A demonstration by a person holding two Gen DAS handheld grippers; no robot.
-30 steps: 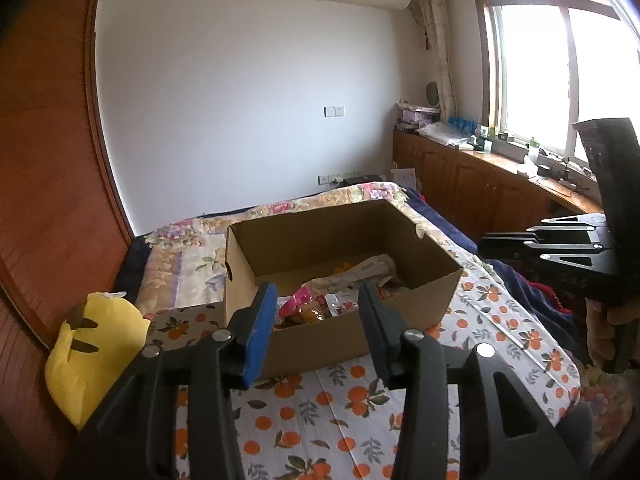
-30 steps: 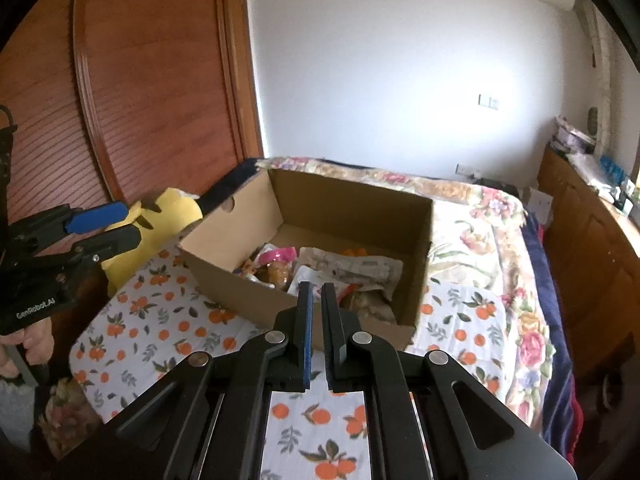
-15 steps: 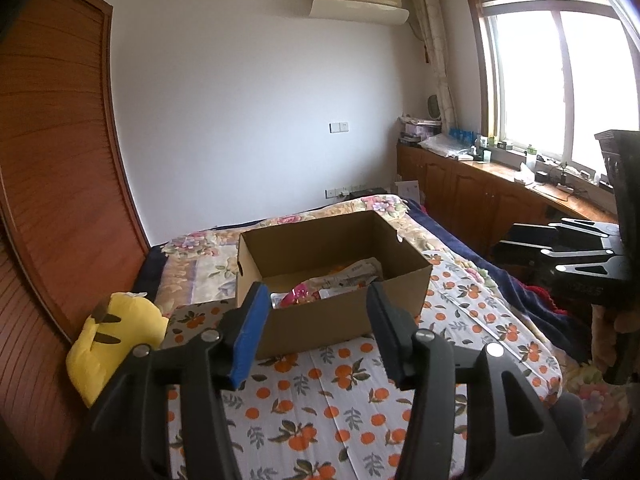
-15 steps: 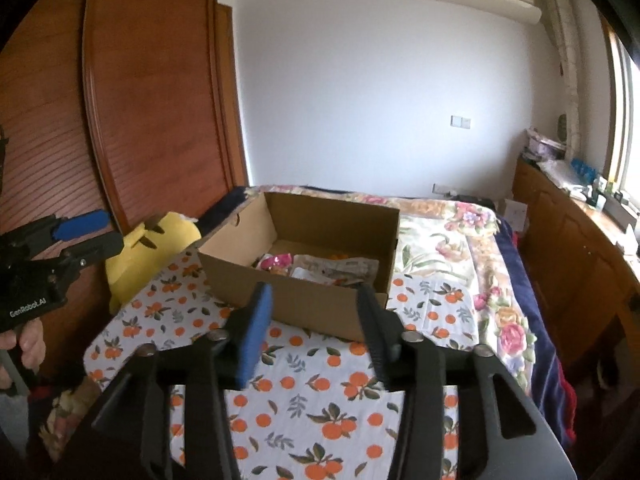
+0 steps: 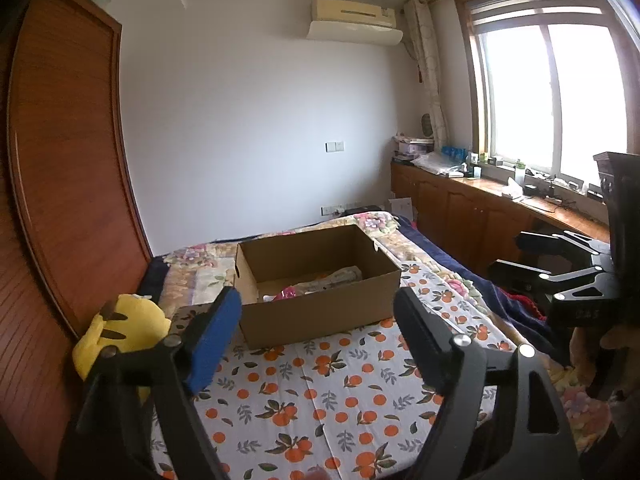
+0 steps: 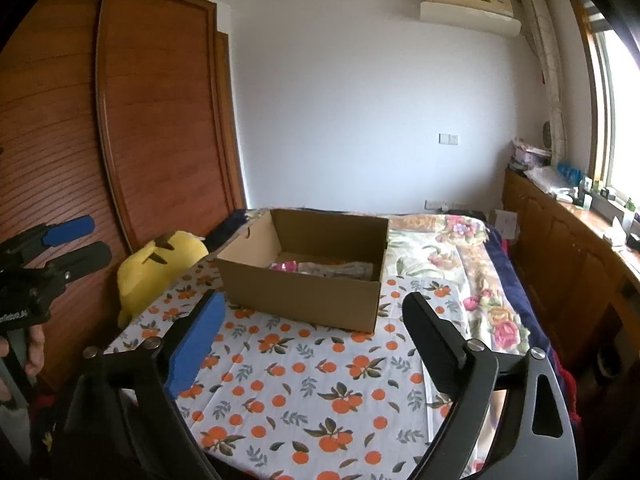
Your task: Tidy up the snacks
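Observation:
An open cardboard box [image 5: 320,314] [image 6: 304,300] stands on the bed. Inside it lie a pink packet [image 5: 289,292] [image 6: 284,267] and a pale patterned packet [image 5: 338,278] [image 6: 340,270]; other contents are hidden by the walls. My left gripper [image 5: 316,296] hovers well short of the box, over the orange-print cover. Its jaws are opening and nothing is between them. My right gripper [image 6: 314,300] is likewise back from the box, jaws opening wide and empty. Each gripper shows in the other's view: the left gripper [image 6: 98,238] at the left edge, the right gripper [image 5: 508,252] at the right edge.
A yellow plush toy [image 5: 124,332] [image 6: 160,268] lies left of the box by the wooden wardrobe [image 6: 160,120]. Low wooden cabinets [image 5: 460,216] with clutter run under the window on the right. The orange-print cover [image 5: 320,392] spreads between the grippers and the box.
Both grippers have drawn back from the box and risen a little, so the box looks smaller. The right jaws went from shut to wide apart; the left jaws widened too.

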